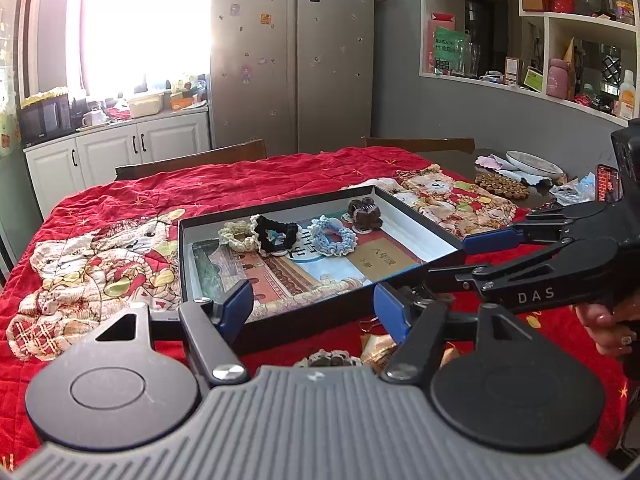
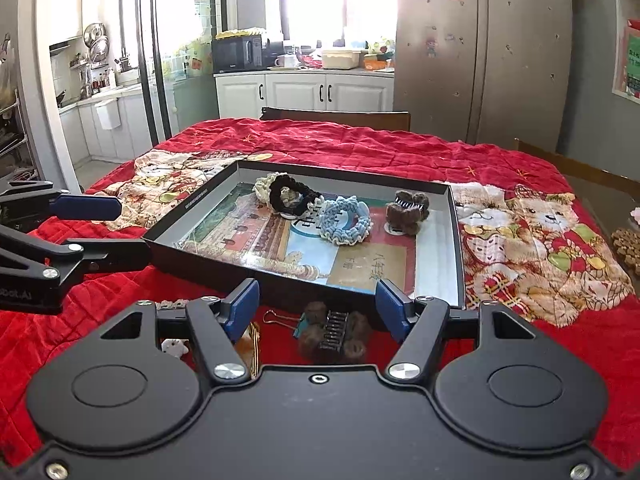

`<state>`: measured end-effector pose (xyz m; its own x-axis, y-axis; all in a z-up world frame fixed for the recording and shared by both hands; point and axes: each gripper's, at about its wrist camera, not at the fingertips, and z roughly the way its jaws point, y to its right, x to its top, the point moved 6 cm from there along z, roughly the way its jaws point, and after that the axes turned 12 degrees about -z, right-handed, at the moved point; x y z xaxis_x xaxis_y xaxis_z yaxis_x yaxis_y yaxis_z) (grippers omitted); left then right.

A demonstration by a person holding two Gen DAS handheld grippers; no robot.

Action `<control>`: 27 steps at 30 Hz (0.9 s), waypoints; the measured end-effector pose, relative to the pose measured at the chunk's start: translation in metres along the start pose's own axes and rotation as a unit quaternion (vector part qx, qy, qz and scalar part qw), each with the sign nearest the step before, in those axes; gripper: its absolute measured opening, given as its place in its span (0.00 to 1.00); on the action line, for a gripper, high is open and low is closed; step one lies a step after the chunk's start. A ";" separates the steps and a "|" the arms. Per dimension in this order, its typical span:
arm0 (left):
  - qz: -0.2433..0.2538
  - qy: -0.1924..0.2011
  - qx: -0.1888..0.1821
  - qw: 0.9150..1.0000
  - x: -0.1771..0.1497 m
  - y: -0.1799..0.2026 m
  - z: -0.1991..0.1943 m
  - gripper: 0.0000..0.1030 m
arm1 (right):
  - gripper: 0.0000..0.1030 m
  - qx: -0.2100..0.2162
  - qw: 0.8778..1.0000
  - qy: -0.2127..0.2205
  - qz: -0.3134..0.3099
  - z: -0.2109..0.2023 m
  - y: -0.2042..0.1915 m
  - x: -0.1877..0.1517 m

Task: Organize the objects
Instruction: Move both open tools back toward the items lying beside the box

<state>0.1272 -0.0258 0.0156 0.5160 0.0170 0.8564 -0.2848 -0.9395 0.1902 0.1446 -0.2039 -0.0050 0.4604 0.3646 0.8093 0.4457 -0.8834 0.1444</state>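
A shallow black box (image 1: 404,204) (image 2: 458,240) lies on the red quilt. In it lie a cream scrunchie (image 1: 236,236) (image 2: 262,186), a black scrunchie (image 1: 276,234) (image 2: 290,196), a light blue scrunchie (image 1: 334,236) (image 2: 346,222) and a brown furry hair claw (image 1: 364,212) (image 2: 408,210). A second brown furry claw (image 2: 332,336) lies on the quilt just before the box, between my right gripper's fingers. My right gripper (image 2: 318,308) is open and empty above it. My left gripper (image 1: 316,308) is open and empty at the box's near edge; a knitted item (image 1: 328,358) lies below it.
A gold binder clip (image 2: 280,316), a small white toy (image 2: 174,347) and a striped ribbon (image 2: 254,344) lie on the quilt near the right gripper. A phone (image 1: 608,184), a plate (image 1: 534,162) and a beaded mat (image 1: 502,186) sit at the table's far right. Chairs stand behind the table.
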 end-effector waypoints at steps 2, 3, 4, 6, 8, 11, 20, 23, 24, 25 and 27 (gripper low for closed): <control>-0.001 0.000 -0.001 1.000 -0.002 0.000 -0.002 0.76 | 0.61 0.001 1.000 0.001 0.001 -0.003 -0.001 -0.002; -0.002 0.000 -0.002 1.000 -0.003 0.001 -0.004 0.76 | 0.61 0.001 1.000 0.001 0.001 -0.005 -0.002 -0.004; -0.004 0.000 -0.003 1.000 -0.004 0.001 -0.005 0.76 | 0.61 0.001 1.000 0.002 0.002 -0.006 -0.002 -0.005; -0.005 -0.001 -0.007 1.000 -0.006 0.003 -0.008 0.76 | 0.61 0.003 1.000 0.002 0.004 -0.008 -0.003 -0.007; 0.000 0.000 -0.007 1.000 -0.008 0.005 -0.010 0.76 | 0.61 0.006 1.000 0.002 0.006 -0.011 -0.005 -0.010; 0.005 -0.001 -0.008 1.000 -0.013 0.007 -0.013 0.76 | 0.61 0.007 1.000 0.004 0.005 -0.016 -0.008 -0.013; 0.001 -0.004 -0.001 1.000 -0.022 0.003 -0.020 0.78 | 0.61 0.014 1.000 0.012 0.005 -0.031 -0.019 -0.021; 0.000 -0.010 -0.002 1.000 -0.028 0.001 -0.021 0.78 | 0.61 0.019 1.000 0.012 0.005 -0.034 -0.024 -0.025; 0.001 -0.011 -0.001 1.000 -0.030 0.001 -0.021 0.78 | 0.61 0.019 1.000 0.012 0.003 -0.035 -0.026 -0.027; 0.003 -0.012 0.001 1.000 -0.032 0.001 -0.020 0.78 | 0.61 0.020 1.000 0.012 0.001 -0.036 -0.027 -0.029; 0.004 -0.016 0.002 1.000 -0.037 0.000 -0.020 0.78 | 0.61 0.024 1.000 0.015 -0.002 -0.038 -0.031 -0.032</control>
<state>0.0919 -0.0200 -0.0065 0.5388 -0.0009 0.8425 -0.2855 -0.9410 0.1815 0.0871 -0.1995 -0.0141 0.4360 0.3580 0.8257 0.4837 -0.8669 0.1205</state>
